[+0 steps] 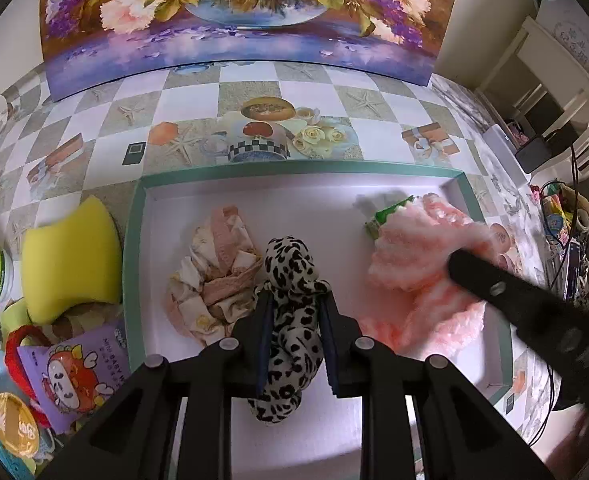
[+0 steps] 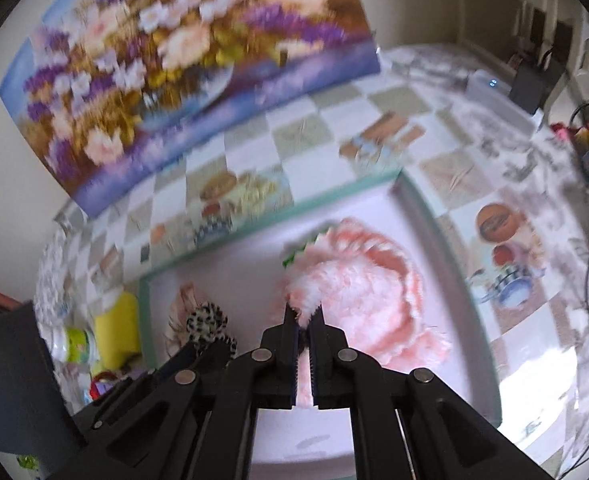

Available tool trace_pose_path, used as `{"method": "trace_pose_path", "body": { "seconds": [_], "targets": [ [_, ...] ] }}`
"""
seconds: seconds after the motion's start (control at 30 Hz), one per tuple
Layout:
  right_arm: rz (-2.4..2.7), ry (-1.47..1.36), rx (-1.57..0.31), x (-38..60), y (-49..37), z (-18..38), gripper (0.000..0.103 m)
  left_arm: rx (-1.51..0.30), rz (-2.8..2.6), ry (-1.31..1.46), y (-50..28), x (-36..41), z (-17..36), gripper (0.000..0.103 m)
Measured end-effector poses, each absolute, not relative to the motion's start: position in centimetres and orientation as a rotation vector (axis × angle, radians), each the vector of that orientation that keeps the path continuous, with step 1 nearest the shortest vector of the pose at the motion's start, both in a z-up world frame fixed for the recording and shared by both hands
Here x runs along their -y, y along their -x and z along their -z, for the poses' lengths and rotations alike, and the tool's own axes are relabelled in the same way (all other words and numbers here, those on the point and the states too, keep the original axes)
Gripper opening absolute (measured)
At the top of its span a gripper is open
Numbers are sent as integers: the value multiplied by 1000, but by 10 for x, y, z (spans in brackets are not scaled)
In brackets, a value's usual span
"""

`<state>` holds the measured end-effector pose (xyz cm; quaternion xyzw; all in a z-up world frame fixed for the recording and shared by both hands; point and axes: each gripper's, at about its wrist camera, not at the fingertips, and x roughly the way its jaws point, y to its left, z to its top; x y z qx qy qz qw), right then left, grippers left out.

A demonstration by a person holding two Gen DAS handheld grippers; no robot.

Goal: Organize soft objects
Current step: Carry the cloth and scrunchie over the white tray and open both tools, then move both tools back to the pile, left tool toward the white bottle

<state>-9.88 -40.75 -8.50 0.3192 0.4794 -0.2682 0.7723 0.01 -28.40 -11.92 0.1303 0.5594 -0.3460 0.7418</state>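
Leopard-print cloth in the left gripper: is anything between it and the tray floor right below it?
Nothing visible does. The leopard-print cloth hangs from the left gripper over a bare strip of the tray, between the beige cloth on its left and the pink fluffy cloth, gripped by the right gripper.

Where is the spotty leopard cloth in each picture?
Left wrist view: the leopard cloth is at bottom centre, held in the left gripper.
Right wrist view: it sits low on the left, beside the right gripper.
Shared landmark: the fluffy pink cloth in the box.
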Motion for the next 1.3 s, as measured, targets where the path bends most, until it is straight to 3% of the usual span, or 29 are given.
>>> {"method": "trace_pose_path", "body": {
  "seconds": [0.2, 0.5, 0.6, 0.7, 1.0, 1.03, 1.13, 1.23, 1.3],
  "targets": [
    [560, -716, -1110, 404, 90, 109, 7, -1232, 763, -304, -1, 286, 123, 26],
    [577, -670, -1074, 402, 93, 80, 8, -1220, 787, -289, 1, 285, 106, 52],
    [589, -661, -1061, 401, 94, 71, 13, -1199, 792, -279, 1, 283, 94, 54],
    [597, -650, -1031, 400, 97, 59, 24, -1190, 779, -269, -2, 278, 85, 55],
    [593, -625, -1035, 395, 94, 55, 25, -1209, 639, -176, -28, 239, 71, 56],
    [596, -622, -1047, 394, 93, 57, 27, -1212, 621, -171, -31, 236, 72, 57],
    [607, -593, -1059, 387, 88, 59, 59, -1224, 533, -155, -47, 216, 75, 67],
    [588, -548, -1057, 375, 79, 56, 62, -1218, 457, -159, -61, 197, 74, 73],
    [558, -521, -1059, 363, 70, 55, 68, -1203, 408, -177, -71, 182, 72, 80]
  ]
}}
